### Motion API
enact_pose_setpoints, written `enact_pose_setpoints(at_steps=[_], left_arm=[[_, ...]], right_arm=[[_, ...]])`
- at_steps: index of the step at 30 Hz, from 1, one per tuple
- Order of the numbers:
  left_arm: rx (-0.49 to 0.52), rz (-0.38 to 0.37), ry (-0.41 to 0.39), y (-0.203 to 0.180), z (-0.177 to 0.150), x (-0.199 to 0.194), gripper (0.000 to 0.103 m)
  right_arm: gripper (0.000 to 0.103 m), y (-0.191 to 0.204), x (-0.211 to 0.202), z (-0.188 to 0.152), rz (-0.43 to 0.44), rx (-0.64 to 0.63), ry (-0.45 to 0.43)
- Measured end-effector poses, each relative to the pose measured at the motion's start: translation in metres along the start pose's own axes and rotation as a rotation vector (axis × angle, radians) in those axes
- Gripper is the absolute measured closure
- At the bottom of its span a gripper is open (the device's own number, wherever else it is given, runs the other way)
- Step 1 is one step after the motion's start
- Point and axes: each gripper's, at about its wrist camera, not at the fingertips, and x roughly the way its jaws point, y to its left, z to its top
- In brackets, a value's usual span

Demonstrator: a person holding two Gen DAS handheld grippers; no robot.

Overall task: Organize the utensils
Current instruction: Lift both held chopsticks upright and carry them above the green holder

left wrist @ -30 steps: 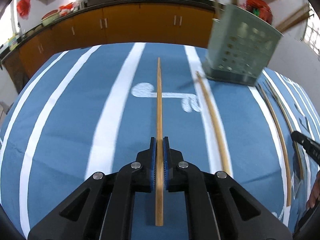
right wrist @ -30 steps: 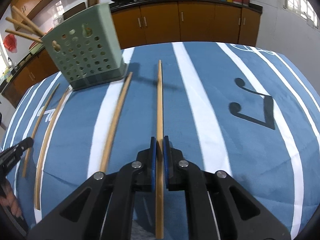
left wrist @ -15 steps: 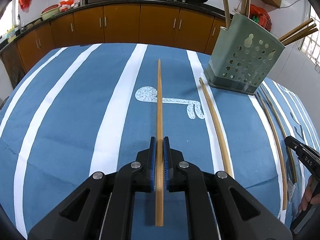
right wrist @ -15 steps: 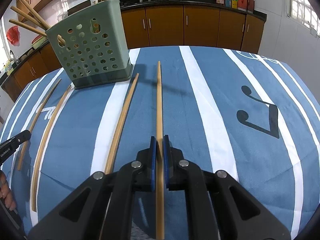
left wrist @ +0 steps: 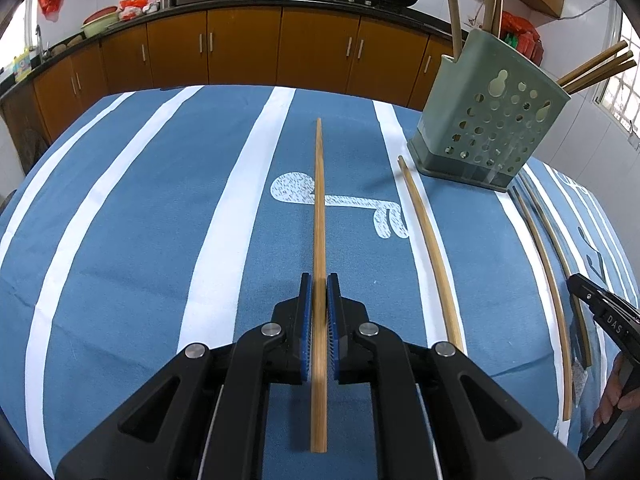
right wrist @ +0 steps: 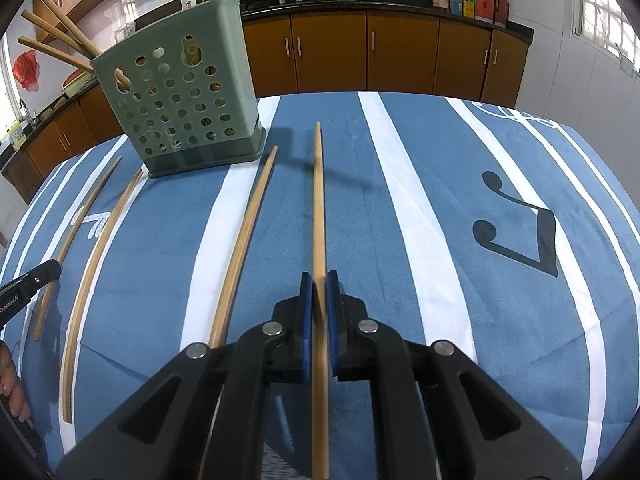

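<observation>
My left gripper is shut on a wooden chopstick that points forward above the blue striped cloth. My right gripper is shut on another wooden chopstick, also pointing forward. A green perforated utensil holder stands at the far right in the left wrist view and at the far left in the right wrist view, with several chopsticks in it. Loose chopsticks lie on the cloth.
The table has a blue cloth with white stripes. Brown kitchen cabinets run along the back, with woks on the counter. The other gripper's tip shows at the edge of each view.
Both grippers have drawn slightly nearer the holder and steadied; the holder looks bigger and sharper. Both chopsticks stay gripped.
</observation>
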Motion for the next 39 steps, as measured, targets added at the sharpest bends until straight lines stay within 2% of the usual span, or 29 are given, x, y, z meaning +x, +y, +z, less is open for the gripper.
enact_pose_setpoints(at_steps=[15, 29, 39], left_arm=[[0.0, 0.0, 0.0, 0.0, 0.0, 0.0, 0.094], [0.065, 0.007, 0.009, -0.004, -0.019, -0.015, 0.093], [0.097, 0.028, 0.026, -0.006, -0.017, -0.018, 0.096]], right_arm=[[0.094, -0.001, 0.0, 0.0, 0.0, 0.001, 0.0], [0.094, 0.003, -0.016, -0.019, -0.002, -0.021, 0.003], [0.095, 0.0, -0.021, -0.017, 0.017, -0.007, 0.002]])
